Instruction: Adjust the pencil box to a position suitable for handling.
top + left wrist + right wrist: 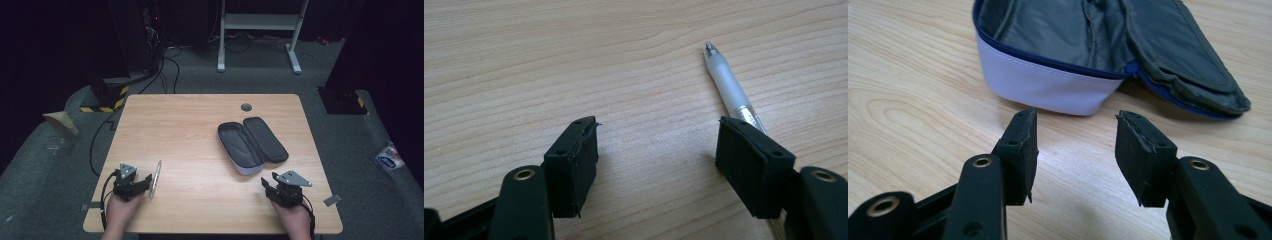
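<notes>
A translucent white pen (157,177) lies on the wooden table (190,120) near its front left. My left gripper (146,182) rests just left of it. In the left gripper view the jaws (656,150) stand open over bare wood, and the pen (729,85) runs behind the right-hand pad. An open pencil case (250,145), grey inside with a white wall and blue zip, lies at the table's right middle. My right gripper (266,185) sits in front of the case's near end. Its jaws (1075,145) are open and empty, a short way from the case (1048,85).
A grey cable grommet (246,107) sits near the table's far edge. Beyond the table stand a white desk frame (260,22) and a yellow-black striped block (107,100) with cables. A packet (390,157) lies on the floor at right.
</notes>
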A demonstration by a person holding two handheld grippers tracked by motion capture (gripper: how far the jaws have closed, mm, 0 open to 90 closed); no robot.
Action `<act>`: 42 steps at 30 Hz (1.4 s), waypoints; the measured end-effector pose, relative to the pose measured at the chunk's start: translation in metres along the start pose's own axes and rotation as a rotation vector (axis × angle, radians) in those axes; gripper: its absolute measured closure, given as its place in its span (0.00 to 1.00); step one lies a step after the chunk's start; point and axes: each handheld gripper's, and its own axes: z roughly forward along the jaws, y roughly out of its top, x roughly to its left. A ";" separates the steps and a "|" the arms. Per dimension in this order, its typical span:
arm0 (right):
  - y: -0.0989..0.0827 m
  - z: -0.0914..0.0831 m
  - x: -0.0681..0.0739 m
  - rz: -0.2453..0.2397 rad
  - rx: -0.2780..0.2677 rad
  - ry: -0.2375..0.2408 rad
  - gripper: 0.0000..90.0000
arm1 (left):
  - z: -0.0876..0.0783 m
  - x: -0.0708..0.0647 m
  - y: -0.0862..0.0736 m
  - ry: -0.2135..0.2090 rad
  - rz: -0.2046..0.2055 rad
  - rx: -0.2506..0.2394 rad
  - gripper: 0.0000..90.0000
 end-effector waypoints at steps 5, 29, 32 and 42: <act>0.004 0.000 0.006 -0.010 -0.011 0.018 0.56 | 0.000 0.000 0.000 -0.002 0.001 0.000 0.37; 0.051 0.030 0.044 -0.071 -0.003 0.115 0.56 | 0.000 0.000 0.000 -0.010 0.008 0.000 0.37; 0.063 0.040 0.043 -0.047 0.000 0.116 0.56 | 0.000 0.000 0.000 -0.011 0.009 0.000 0.37; 0.077 0.063 0.050 -0.041 0.024 0.118 0.58 | 0.000 0.000 0.000 -0.011 0.010 0.000 0.37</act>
